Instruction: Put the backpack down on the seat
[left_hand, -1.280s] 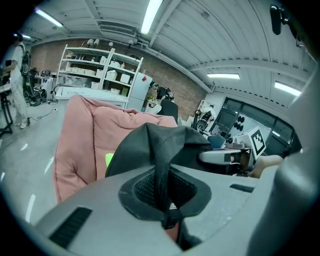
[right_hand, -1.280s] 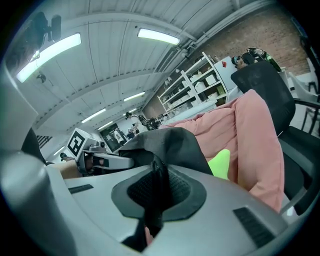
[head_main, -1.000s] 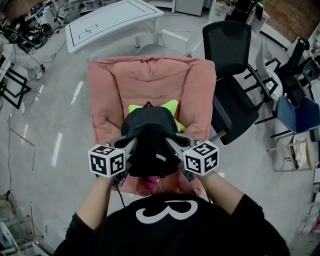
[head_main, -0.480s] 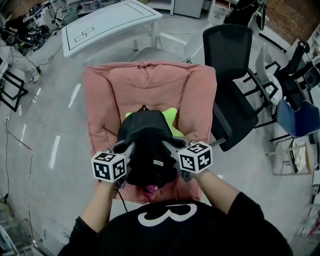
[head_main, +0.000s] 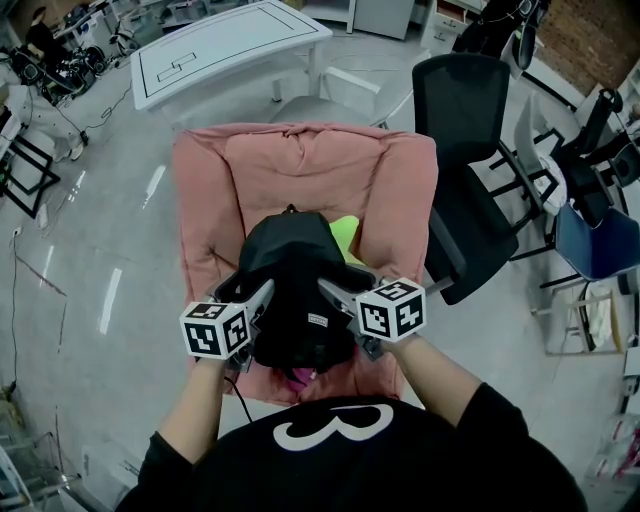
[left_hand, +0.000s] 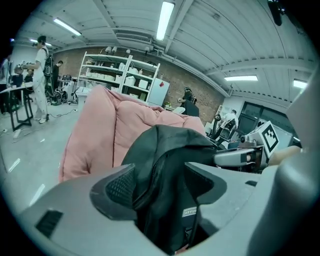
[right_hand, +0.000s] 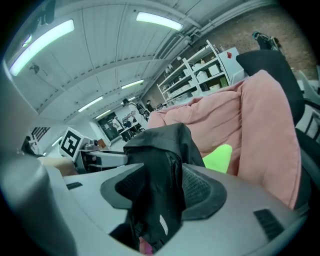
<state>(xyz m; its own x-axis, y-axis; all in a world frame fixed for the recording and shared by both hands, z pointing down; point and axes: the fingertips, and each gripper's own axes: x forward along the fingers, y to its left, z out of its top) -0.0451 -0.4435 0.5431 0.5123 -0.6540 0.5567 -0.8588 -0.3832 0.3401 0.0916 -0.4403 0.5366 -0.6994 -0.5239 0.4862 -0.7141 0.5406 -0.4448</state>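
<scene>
Here, release: the backpack (head_main: 293, 285) sits on the seat (head_main: 300, 165); my left gripper (head_main: 252, 296) and right gripper (head_main: 336, 292) are opening, its fabric loose between their jaws. Next, I judge, back both out without snagging.

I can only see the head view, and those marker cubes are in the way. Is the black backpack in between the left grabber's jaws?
Observer: Yes. In the left gripper view, the left gripper has black fabric of the backpack between its jaws, and the jaws are opening.
Operator: What about the other one?
Observer: The right gripper is opening too. A zippered fold of the backpack sits between its jaws.
Operator: What's way past the pink seat?
Observer: The left gripper view shows white shelves against a brick wall, far beyond the seat.
</scene>
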